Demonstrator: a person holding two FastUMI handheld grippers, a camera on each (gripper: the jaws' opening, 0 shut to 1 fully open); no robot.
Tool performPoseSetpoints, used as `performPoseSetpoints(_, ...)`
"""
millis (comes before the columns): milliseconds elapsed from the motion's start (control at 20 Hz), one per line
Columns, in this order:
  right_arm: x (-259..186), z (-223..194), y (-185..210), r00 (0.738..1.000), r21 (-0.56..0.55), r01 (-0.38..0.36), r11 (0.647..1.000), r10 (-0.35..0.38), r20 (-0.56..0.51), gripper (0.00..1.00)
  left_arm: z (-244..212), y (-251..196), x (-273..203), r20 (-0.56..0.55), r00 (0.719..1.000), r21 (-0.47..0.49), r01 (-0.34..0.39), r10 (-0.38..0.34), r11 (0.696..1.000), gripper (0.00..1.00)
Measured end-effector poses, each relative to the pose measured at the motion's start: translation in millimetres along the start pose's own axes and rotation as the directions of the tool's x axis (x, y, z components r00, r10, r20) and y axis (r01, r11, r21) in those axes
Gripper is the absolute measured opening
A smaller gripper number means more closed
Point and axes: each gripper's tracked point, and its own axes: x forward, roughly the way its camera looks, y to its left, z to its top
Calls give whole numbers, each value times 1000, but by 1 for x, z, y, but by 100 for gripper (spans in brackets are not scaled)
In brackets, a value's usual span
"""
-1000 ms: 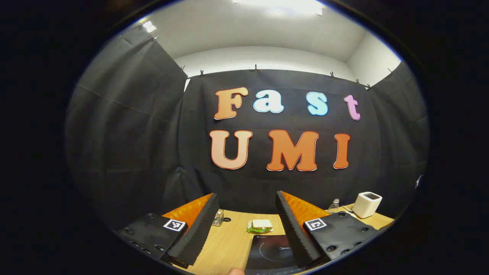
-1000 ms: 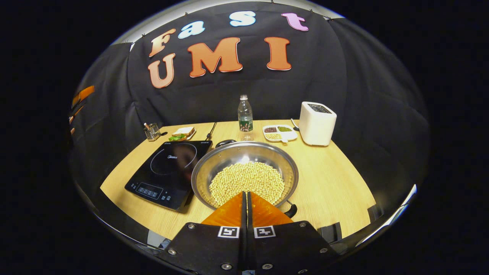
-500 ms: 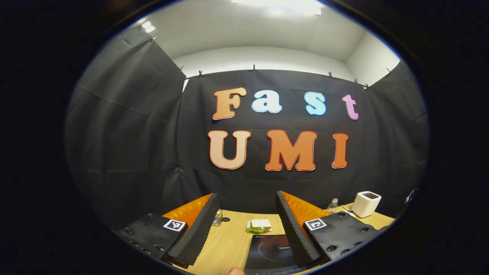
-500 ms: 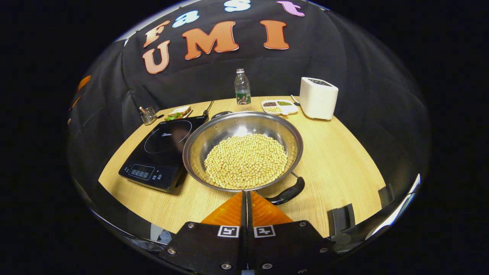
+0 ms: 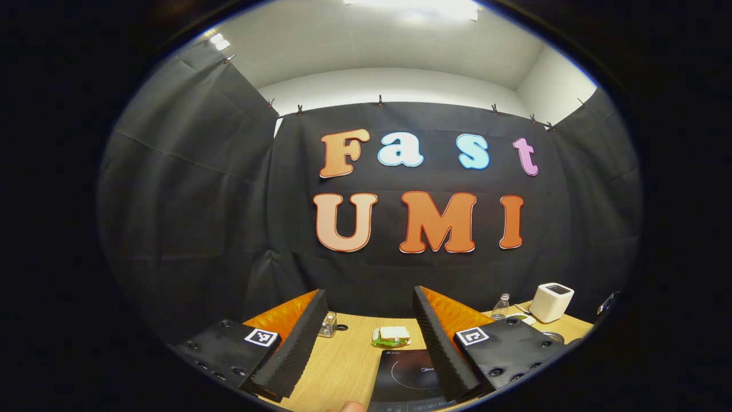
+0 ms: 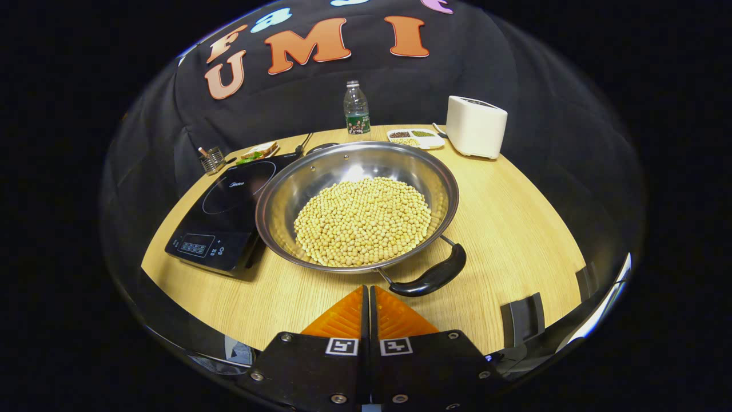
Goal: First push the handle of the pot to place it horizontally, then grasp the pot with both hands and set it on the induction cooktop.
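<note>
A wide steel pot (image 6: 286, 189) full of yellow beans sits on the wooden table (image 6: 509, 229), with a black loop handle (image 6: 432, 277) at its near right rim and another handle at the far rim. The black induction cooktop (image 6: 220, 212) lies just left of the pot. My right gripper (image 6: 367, 294) is shut with nothing in it, a short way in front of the near handle. In the left gripper view my left gripper (image 5: 366, 335) is open and held high, tilted toward the wall, with the cooktop (image 5: 409, 375) below between its fingers.
A water bottle (image 6: 355, 109), a divided dish of beans (image 6: 414, 138) and a white toaster (image 6: 476, 126) stand at the back. A sandwich (image 6: 257, 153) and a small wire holder (image 6: 211, 160) sit back left. The table's near edge is close to my right gripper.
The right gripper has tipped downward and come nearer the pot, so the near handle now shows fully. The left gripper has barely moved.
</note>
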Motion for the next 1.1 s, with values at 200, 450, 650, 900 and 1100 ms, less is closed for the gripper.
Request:
performPoseSetpoints(200,7,-2,-5,1000,13,12,1000,-12,-18,0,-3,0,0,-7,1000,-4,3,-3,1000,99)
performPoseSetpoints(450,10,-4,-27,998,84,53,995,-51,-24,0,-5,7,3,-13,1000,-1,-17,17,1000,98)
performPoseSetpoints(650,12,-1,-35,998,146,54,988,-51,-24,0,-5,5,6,-16,1000,-4,-14,14,1000,99)
performPoseSetpoints(900,21,9,-51,997,206,77,976,-75,-19,0,-7,0,9,-18,1000,11,-11,11,1000,98)
performPoseSetpoints(1100,28,17,-67,995,238,98,966,-98,-13,0,-9,-7,13,-23,1000,14,-7,7,1000,99)
